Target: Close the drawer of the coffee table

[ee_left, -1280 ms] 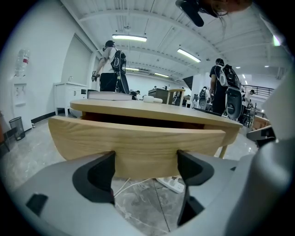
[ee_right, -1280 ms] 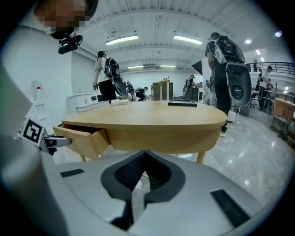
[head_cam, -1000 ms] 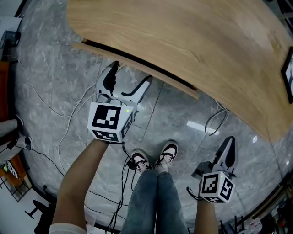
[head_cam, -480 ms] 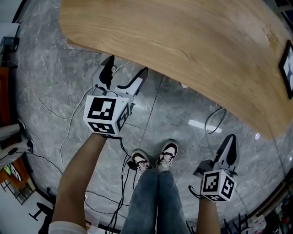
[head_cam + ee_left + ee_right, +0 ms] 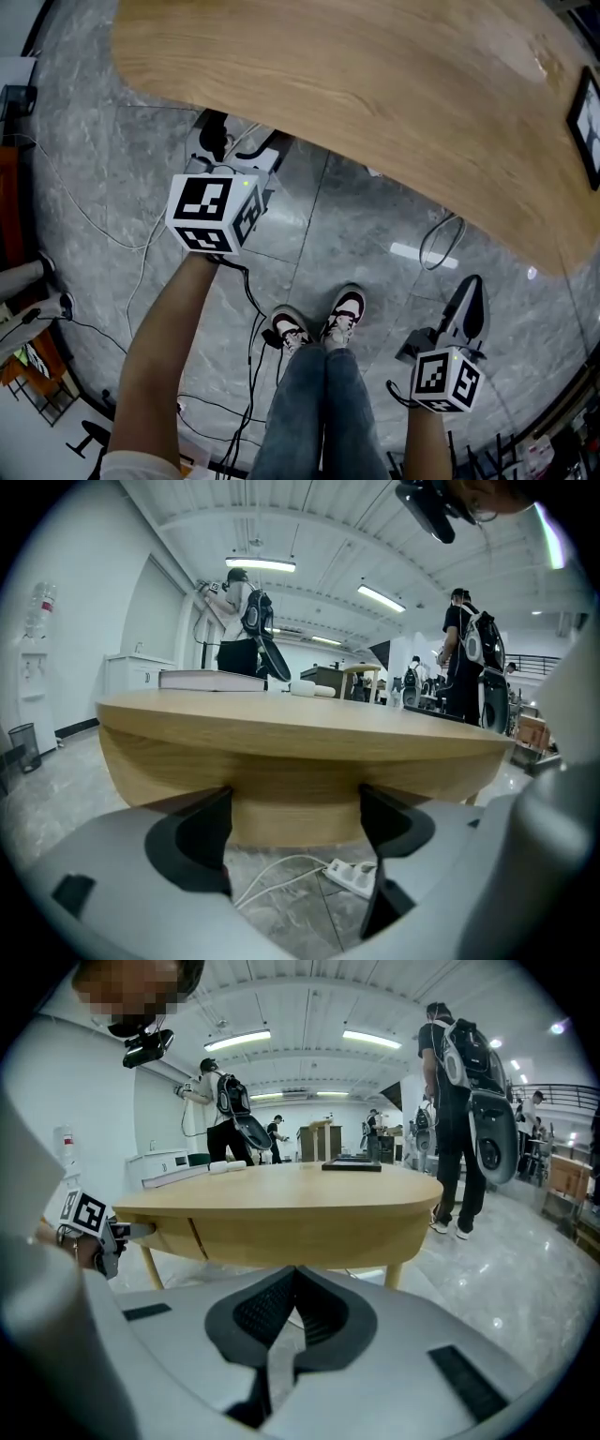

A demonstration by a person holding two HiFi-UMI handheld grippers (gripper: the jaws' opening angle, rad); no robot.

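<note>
Wood dominates: the table [image 5: 375, 94] is a broad rounded top, and everything else sits at its near edge or back from it. Its drawer [image 5: 295, 817] is under that edge, at the table's left end in the head view. No part of it juts past the rim there, so it looks pushed home or nearly so; whether a last gap remains I cannot tell.

Grey stone floor [image 5: 356, 234] lies below the table, crossed by cables.

At the drawer front, the left gripper [image 5: 242, 139] has its tips tucked under the rim. Its jaws stand wide apart with nothing clamped, one on each side of the front panel. That fits a push: two spread tips bear on the panel more evenly than one closed point, and no grip is needed.

Back from the table, on its right side, the right gripper [image 5: 471, 302] is held low with its jaws pressed together on nothing, likely parked because one hand does the job.

Under the table a power strip [image 5: 352, 878] rests on the floor.
</note>
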